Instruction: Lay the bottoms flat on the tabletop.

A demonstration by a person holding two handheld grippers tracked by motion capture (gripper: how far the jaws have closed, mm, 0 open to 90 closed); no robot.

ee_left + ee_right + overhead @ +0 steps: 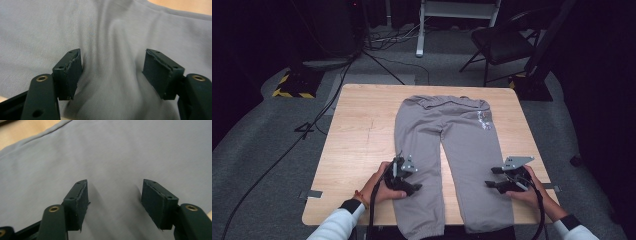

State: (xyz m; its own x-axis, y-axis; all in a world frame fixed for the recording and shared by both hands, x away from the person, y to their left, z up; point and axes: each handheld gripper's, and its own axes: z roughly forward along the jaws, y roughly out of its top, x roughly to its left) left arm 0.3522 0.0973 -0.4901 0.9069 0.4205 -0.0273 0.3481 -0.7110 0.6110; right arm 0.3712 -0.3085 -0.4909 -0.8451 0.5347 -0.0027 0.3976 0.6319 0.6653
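A pair of grey pants [447,135] lies flat on the wooden table [362,135], waistband at the far side and both leg cuffs hanging over the near edge. My left gripper [413,186] rests at the outer edge of the left leg, its jaws pointing in over the cloth. In the left gripper view the gripper [113,72] stands open, tips down on the grey pants [50,30], with a soft wrinkle of cloth rising between the jaws. My right gripper [492,177] sits at the outer edge of the right leg. It [113,202] is open over smooth pants cloth [125,150].
Bare table wood lies to the left of the pants. Beyond the table, on the grey carpet, stand a black chair [499,42], a white frame leg [419,30], a yellow-and-black striped base [292,85] and trailing cables [332,95].
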